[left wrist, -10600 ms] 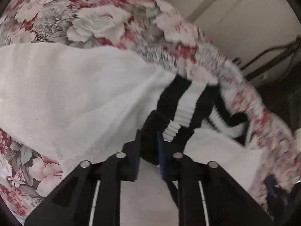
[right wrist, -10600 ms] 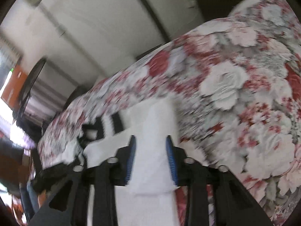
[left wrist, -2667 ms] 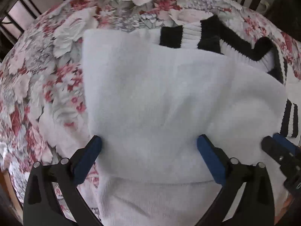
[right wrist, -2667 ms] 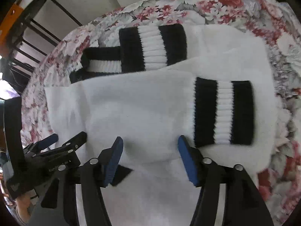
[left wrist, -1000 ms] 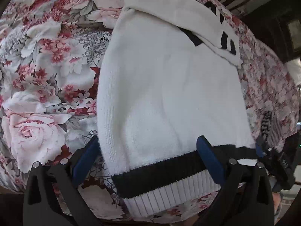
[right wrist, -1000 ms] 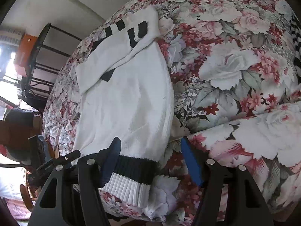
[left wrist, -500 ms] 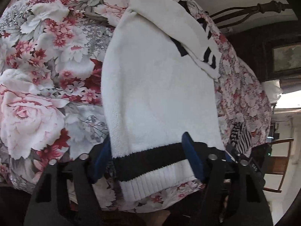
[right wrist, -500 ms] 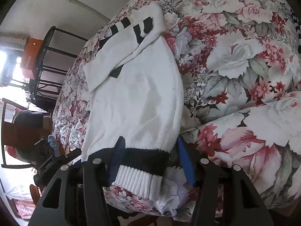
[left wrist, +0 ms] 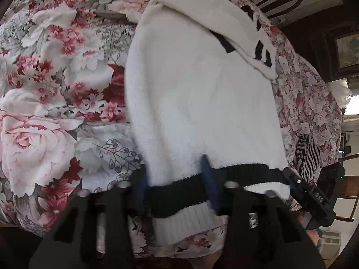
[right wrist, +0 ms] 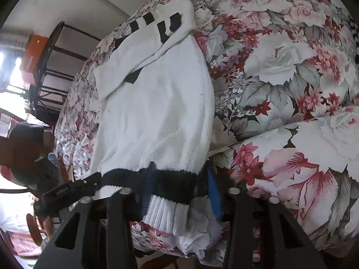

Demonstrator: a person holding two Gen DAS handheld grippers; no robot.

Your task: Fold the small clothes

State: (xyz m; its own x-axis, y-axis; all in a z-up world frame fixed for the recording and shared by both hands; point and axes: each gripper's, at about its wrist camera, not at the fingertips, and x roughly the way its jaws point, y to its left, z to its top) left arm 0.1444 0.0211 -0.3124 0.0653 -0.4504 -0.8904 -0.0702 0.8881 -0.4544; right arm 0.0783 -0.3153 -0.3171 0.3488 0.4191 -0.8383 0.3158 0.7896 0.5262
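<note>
Both claws have narrowed since a second ago, when their jaws stood wide to either side of the hem; now each straddles a pinch of it. The sweater (left wrist: 197, 103) lies flat on the bed (left wrist: 56, 103), white, with its sleeves folded across the far end, and its black-and-white ribbed hem (left wrist: 186, 192) hangs over the near edge of the floral cover.

On the sweater's left corner, the left claw (left wrist: 177, 186) is closing, its blue pads (left wrist: 209, 186) on either side of the black band, the knit bunched between them and seemingly pressed.

At the other corner the right claw (right wrist: 179, 188) is closing too, with the hem (right wrist: 170, 186) caught between its pads (right wrist: 214, 192); its right pad sits just past the sweater's side edge, against the cover.

From the left wrist view the right claw's black body (left wrist: 314, 192) shows at the hem's far end. A striped cloth (left wrist: 307, 154) lies on the bed beyond it.
</note>
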